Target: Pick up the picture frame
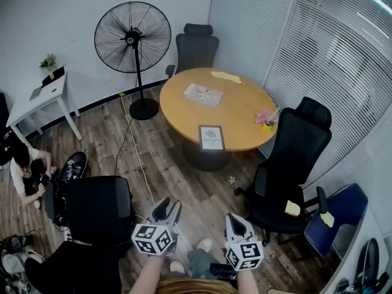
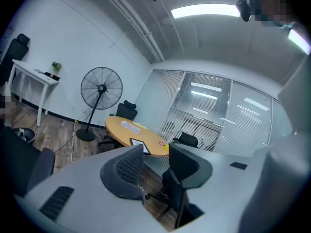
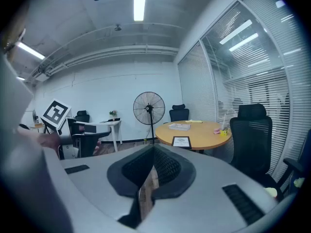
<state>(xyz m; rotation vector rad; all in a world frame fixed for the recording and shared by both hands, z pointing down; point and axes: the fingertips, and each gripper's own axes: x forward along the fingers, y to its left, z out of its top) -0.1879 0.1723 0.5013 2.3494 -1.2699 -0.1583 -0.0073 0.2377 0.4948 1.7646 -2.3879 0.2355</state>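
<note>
Desk: a white rectangular desk (image 1: 48, 94) stood against the far-left wall, with a small potted plant (image 1: 48, 61) on it.
Fan: a black round-caged pedestal fan (image 1: 132, 37) stood between the desk and the table.
Left gripper: the grey two-jaw left gripper (image 1: 169, 208) was low in the head view. Its jaws were spread wide with nothing between them.
Picture frame: the dark-rimmed rectangular picture frame (image 1: 212, 138) sat at the near edge of the round tan wooden table (image 1: 245, 112), well apart from both grippers.
Right gripper: the grey two-jaw right gripper (image 1: 236, 224) had its jaws pressed together, pinching nothing.
Chair: a black high-backed office chair (image 1: 294, 158) stood just beside the table's right edge.
</note>
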